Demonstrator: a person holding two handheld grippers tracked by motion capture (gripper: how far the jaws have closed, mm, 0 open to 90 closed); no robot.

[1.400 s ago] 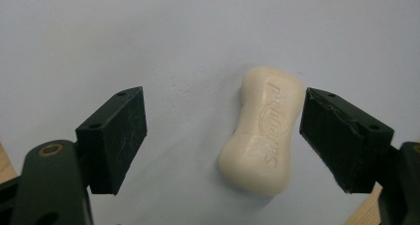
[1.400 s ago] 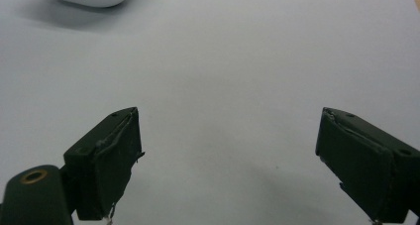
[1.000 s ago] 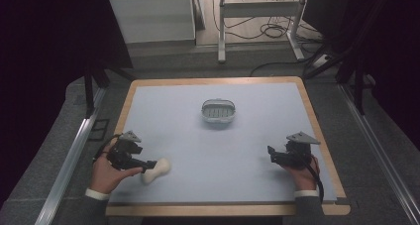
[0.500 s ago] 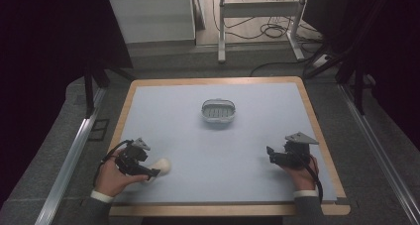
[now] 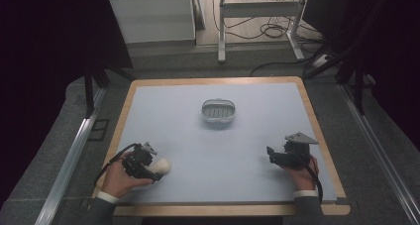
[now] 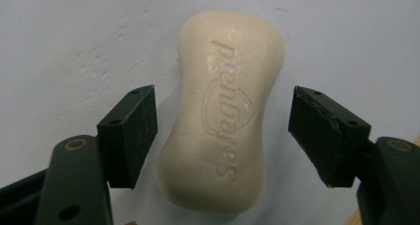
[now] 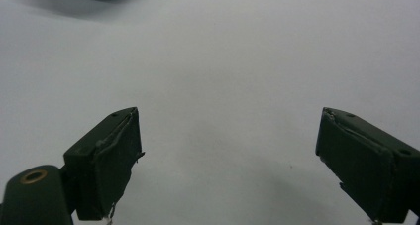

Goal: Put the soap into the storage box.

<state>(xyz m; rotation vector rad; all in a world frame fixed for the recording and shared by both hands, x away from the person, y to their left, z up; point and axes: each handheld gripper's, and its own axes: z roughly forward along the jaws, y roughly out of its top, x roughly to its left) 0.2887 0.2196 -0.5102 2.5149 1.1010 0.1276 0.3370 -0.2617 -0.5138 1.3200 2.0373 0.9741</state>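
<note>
Pale blue counter (image 5: 218, 150) with a wooden rim carries a cream soap bar (image 6: 223, 111) at its near left, a small grey dish (image 5: 218, 111) farther off. Left tongs (image 6: 223, 136) have just been closing around the bar, pads not yet touching it. Right tongs (image 7: 228, 160), near right, stand spread over bare surface.

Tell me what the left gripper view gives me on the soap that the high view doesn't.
Left gripper view: raised lettering on the soap bar, and a gap between each pad and its sides; the jaws have just been closing around it, not yet pressing.
High view: the soap dish farther up the table, and the right gripper, open and apart from the soap.
Both: the cream bar lying flat on the pale blue surface between the left gripper's jaws.
</note>
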